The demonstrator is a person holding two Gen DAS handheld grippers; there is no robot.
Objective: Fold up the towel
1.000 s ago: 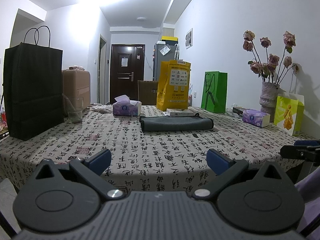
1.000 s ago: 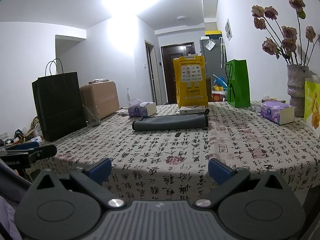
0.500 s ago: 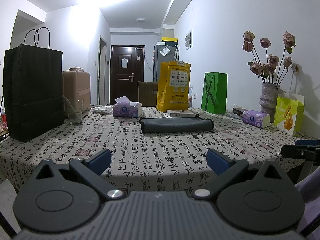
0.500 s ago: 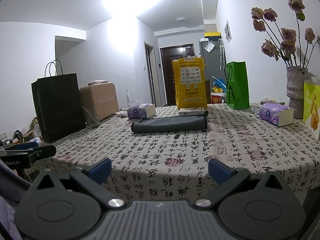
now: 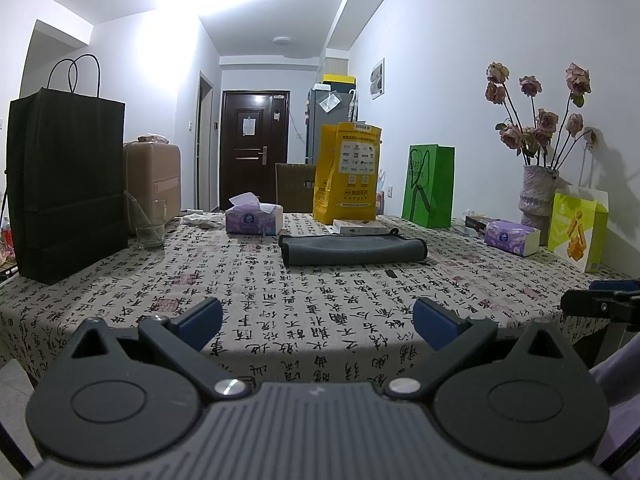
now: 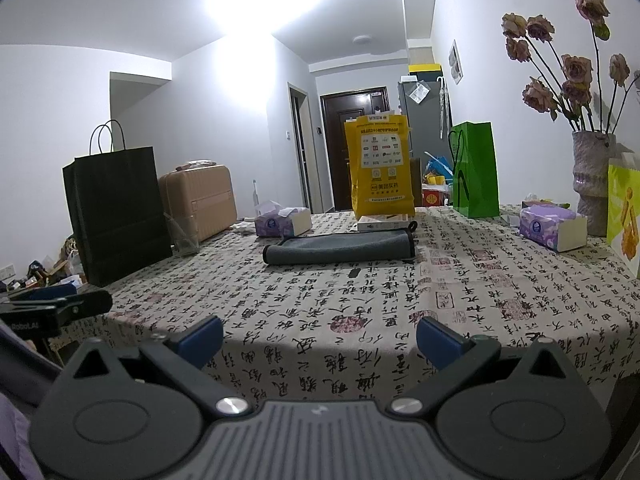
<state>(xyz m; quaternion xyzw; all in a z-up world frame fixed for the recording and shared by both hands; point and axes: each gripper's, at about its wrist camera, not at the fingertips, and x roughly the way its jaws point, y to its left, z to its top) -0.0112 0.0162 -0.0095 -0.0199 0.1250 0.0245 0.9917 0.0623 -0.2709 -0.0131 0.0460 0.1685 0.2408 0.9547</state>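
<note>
A dark grey towel lies folded into a long flat band near the middle of the table with the calligraphy-print cloth; it also shows in the right wrist view. My left gripper is open and empty, held at the table's near edge, well short of the towel. My right gripper is open and empty, also at the near edge. Each gripper shows at the side of the other's view: the right one and the left one.
Around the towel stand a black paper bag, a glass, a tissue box, a yellow bag, a green bag, a second tissue box, and a vase of dried roses.
Both views have shifted only slightly; the towel lies as before and both grippers stay open.
</note>
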